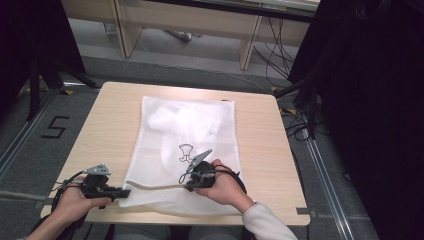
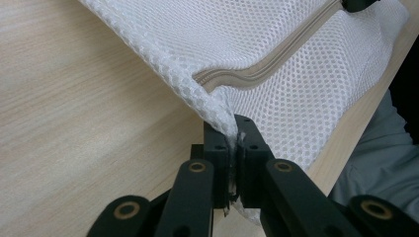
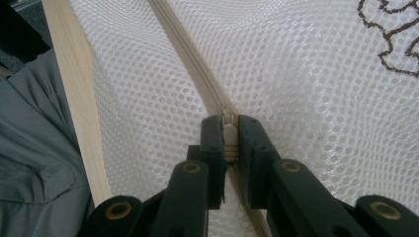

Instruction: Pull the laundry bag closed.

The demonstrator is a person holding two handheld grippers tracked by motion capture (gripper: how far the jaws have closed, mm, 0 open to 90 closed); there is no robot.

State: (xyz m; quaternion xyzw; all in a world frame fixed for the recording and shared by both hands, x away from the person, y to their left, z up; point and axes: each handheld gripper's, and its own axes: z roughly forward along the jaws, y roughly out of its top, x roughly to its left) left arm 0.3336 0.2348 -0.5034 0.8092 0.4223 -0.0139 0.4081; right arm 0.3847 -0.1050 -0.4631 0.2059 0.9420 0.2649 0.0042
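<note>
One white mesh laundry bag (image 1: pixel 187 145) on one wooden table (image 1: pixel 260 140): left gripper (image 2: pixel 233 148) pinches its corner, right gripper (image 3: pixel 230 138) clamps its one zipper (image 3: pixel 197 74).

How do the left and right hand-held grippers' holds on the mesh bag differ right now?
The left hand-held gripper pinches the mesh bag at its corner; the right hand-held gripper pinches the zipper pull mid-seam. The left sits at the bag's edge, the right over its mesh. Both are shut.

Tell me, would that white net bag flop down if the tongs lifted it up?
Probably yes. The net bag is thin mesh that already bunches where the left tongs pinch its corner, so it should sag. It looks light, though something white inside adds some weight.
</note>
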